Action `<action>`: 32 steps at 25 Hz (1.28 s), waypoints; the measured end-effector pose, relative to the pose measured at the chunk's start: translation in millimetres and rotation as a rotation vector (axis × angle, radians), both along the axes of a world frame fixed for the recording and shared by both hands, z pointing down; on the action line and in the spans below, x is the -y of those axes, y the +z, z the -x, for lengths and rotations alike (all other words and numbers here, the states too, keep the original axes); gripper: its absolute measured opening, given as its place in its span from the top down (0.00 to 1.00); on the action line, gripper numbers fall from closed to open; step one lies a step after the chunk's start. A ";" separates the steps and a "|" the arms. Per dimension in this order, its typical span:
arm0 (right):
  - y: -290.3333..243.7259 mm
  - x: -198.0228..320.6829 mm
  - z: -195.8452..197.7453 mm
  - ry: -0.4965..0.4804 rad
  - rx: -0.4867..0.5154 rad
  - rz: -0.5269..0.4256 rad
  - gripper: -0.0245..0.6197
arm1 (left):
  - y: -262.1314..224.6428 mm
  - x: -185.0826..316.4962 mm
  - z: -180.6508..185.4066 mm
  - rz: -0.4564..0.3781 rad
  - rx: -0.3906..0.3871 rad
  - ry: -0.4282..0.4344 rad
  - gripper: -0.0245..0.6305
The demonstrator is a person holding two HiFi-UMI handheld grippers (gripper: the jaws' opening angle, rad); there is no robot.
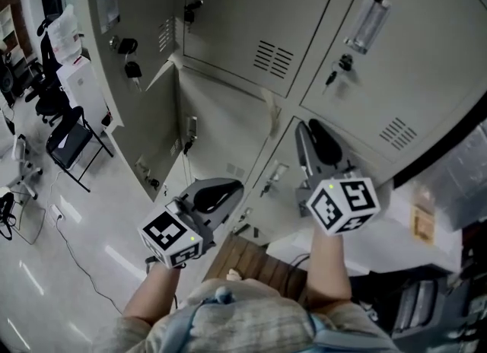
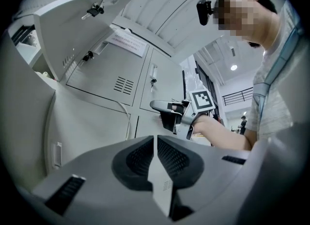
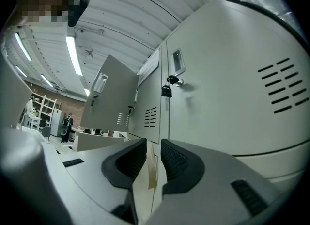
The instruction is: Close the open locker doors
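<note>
Grey lockers (image 1: 396,62) fill the head view. An upper door (image 1: 133,9) with keys hanging from it stands swung open at the left, and a lower door (image 1: 156,142) below it is open too, showing a bare inside (image 1: 224,127). My left gripper (image 1: 228,188) hovers in front of the lower locker, shut with nothing in it (image 2: 155,144). My right gripper (image 1: 306,127) points up at the edge of a closed door, with its jaws slightly apart (image 3: 152,151). A beige strip (image 3: 151,168) shows in the gap and no pad touches it. The open door (image 3: 109,98) stands off to the left.
A black chair (image 1: 68,142) and a white cabinet (image 1: 76,77) stand on the floor at the left, with cables near them. A brown wooden surface (image 1: 255,264) lies under my arms. A white table (image 1: 396,241) sits at the right. Padlocks and keys (image 3: 167,86) hang from the closed doors.
</note>
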State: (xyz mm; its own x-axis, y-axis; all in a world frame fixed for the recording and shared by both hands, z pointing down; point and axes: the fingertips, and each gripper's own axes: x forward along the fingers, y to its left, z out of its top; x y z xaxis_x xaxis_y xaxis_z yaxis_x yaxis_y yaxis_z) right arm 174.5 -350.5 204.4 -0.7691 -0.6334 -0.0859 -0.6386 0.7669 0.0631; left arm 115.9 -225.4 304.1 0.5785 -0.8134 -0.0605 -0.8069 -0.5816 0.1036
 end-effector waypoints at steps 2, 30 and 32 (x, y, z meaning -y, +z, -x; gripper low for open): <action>3.8 -9.9 8.9 -0.032 -0.012 -0.001 0.85 | 1.6 -6.3 4.1 0.003 0.000 -0.015 0.95; 115.4 -178.0 162.6 -0.534 -0.096 0.128 0.85 | 42.0 -149.3 98.0 0.078 0.031 -0.306 0.95; 125.4 -187.4 175.1 -0.568 -0.094 0.143 0.85 | 45.5 -160.3 104.4 0.077 0.039 -0.320 0.95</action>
